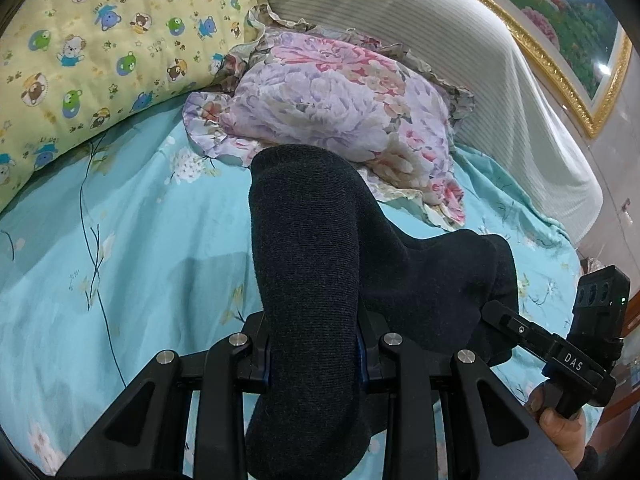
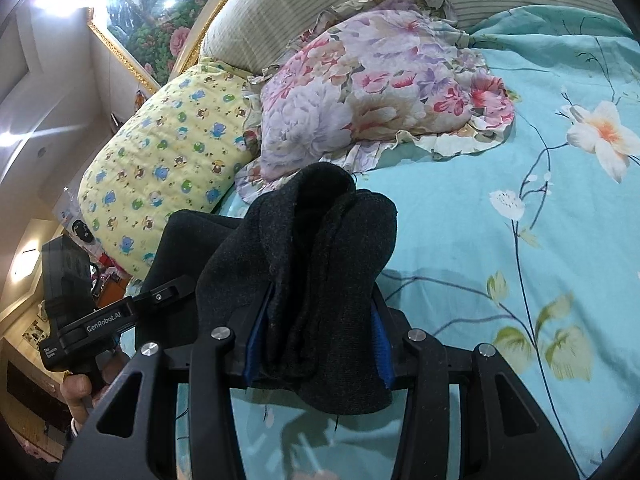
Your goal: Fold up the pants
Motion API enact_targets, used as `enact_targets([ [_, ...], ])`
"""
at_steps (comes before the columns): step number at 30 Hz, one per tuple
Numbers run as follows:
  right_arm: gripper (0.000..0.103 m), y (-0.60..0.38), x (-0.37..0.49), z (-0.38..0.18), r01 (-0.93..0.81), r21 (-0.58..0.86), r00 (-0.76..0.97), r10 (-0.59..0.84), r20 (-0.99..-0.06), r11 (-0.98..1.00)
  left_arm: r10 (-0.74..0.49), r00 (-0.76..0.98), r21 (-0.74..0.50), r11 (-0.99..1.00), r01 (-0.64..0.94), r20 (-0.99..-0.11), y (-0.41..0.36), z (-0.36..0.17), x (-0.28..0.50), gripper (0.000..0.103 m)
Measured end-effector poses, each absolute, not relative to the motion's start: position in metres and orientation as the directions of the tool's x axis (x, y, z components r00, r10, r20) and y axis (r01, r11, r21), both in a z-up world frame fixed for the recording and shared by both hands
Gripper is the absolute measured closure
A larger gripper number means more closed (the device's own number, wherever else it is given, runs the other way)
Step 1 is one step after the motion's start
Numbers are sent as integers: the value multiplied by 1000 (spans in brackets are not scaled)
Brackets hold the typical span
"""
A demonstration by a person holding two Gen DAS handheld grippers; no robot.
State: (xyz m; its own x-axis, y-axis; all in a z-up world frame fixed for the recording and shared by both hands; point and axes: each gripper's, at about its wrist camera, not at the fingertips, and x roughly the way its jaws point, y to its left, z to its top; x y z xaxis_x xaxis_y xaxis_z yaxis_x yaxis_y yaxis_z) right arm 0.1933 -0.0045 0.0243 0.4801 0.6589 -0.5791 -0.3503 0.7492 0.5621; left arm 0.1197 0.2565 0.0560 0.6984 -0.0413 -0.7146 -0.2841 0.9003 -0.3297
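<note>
The pants are dark charcoal knit fabric, held up off the bed between both grippers. My left gripper is shut on a thick bunch of the fabric, which drapes over and below its jaws. My right gripper is shut on another bunched part of the pants; blue pads show beside the cloth. In the left wrist view the right gripper sits at the lower right, touching the fabric. In the right wrist view the left gripper sits at the lower left.
The bed has a turquoise floral sheet. A yellow bear-print pillow and a purple-pink floral pillow lie at the head. A striped headboard and a gold-framed picture stand behind.
</note>
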Motion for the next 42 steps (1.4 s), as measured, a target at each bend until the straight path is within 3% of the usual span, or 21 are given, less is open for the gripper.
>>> enact_targets([
  [12, 55, 4, 212, -1, -334, 558, 454, 648, -611, 760, -62, 667, -349, 885, -307, -743, 274, 23, 132, 70],
  [17, 47, 7, 214, -3, -344, 532, 452, 633, -629, 774, -31, 652, -335, 876, -348, -757, 280, 15, 132, 51],
  [25, 35, 7, 213, -3, -346, 491, 458, 600, -656, 800, 0, 641, -315, 871, -377, -767, 281, 15, 123, 34],
  [31, 17, 9, 203, 8, -372, 449, 477, 583, -658, 812, 13, 644, -310, 868, -387, -765, 278, 18, 111, 29],
  [42, 11, 4, 184, 25, -398, 413, 511, 572, -641, 819, 62, 647, -254, 888, -383, -760, 262, 24, 86, 23],
])
